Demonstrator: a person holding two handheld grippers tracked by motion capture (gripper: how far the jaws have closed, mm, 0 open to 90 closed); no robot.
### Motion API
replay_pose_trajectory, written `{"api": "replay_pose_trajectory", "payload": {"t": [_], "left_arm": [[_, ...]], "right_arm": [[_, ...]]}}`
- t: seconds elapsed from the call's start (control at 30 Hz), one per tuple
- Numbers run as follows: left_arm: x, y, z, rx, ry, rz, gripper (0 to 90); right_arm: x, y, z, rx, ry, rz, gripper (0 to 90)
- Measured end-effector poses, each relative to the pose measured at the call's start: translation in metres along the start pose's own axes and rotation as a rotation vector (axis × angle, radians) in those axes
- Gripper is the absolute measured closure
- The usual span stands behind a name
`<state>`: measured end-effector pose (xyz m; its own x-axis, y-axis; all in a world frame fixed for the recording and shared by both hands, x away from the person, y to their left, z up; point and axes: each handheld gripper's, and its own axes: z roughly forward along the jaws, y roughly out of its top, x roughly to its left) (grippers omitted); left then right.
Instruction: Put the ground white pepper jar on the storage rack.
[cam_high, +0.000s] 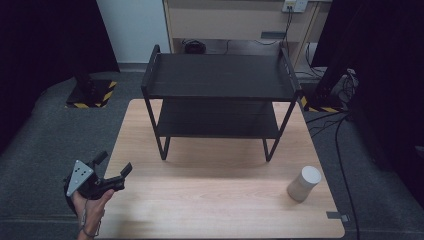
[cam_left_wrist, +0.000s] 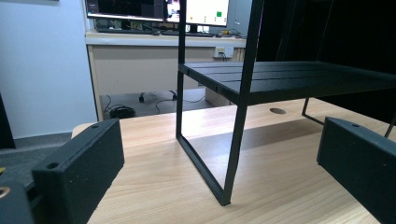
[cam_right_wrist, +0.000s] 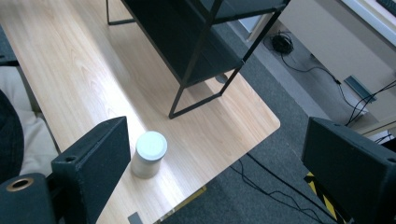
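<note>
A black two-shelf metal rack (cam_high: 220, 75) stands at the back of the wooden table (cam_high: 200, 200). A white cylinder (cam_high: 304, 183) stands upright near the table's front right corner. A hand holds my left gripper (cam_high: 115, 163) at the table's front left edge, open and holding nothing. In the left gripper view, the left gripper (cam_left_wrist: 219, 140) sits low over the tabletop and faces the rack's near leg (cam_left_wrist: 236, 140). My right gripper (cam_right_wrist: 217, 140) is open, high above the table's right end. The cylinder (cam_right_wrist: 149, 153) lies below it, close to its left jaw, with the rack (cam_right_wrist: 196, 46) beyond.
Grey carpet (cam_high: 60, 130) surrounds the table, with cables (cam_high: 345, 145) on the right. A stand base with yellow-black tape (cam_high: 92, 95) sits at the back left. A beige desk (cam_high: 235, 20) stands behind the rack. Bare tabletop stretches between rack and front edge.
</note>
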<state>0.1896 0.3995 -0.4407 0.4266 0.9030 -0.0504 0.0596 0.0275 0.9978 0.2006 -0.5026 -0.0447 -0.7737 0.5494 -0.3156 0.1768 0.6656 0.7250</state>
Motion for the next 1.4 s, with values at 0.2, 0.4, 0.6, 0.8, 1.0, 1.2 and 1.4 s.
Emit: {"api": "replay_pose_trajectory", "payload": {"t": [0.2,0.4,0.6,0.8,1.0,1.2,1.4], "left_arm": [[-0.001,0.001,0.000,0.002,-0.005,0.010,0.0],[-0.001,0.000,-0.001,-0.001,-0.004,0.004,0.0],[0.000,0.000,-0.001,-0.002,-0.003,0.004,0.0],[-0.001,0.000,-0.001,0.000,-0.007,0.004,0.0],[0.000,0.000,-0.001,0.001,-0.006,0.004,0.0],[0.000,0.000,-0.001,0.003,-0.009,0.006,0.0],[-0.001,0.000,0.000,0.005,-0.015,0.011,0.0]], "right_arm": [[0.001,0.004,0.004,0.004,0.008,-0.012,7.6],[-0.002,0.004,0.022,0.026,0.024,-0.007,6.4],[-0.006,-0.001,0.045,0.033,0.050,0.000,4.9],[-0.012,-0.013,0.074,0.040,0.088,0.050,4.5],[-0.016,-0.025,0.100,0.068,0.114,0.106,3.9],[-0.016,-0.036,0.121,0.078,0.142,0.125,4.3],[-0.010,-0.052,0.147,0.093,0.163,0.145,5.1]]}}
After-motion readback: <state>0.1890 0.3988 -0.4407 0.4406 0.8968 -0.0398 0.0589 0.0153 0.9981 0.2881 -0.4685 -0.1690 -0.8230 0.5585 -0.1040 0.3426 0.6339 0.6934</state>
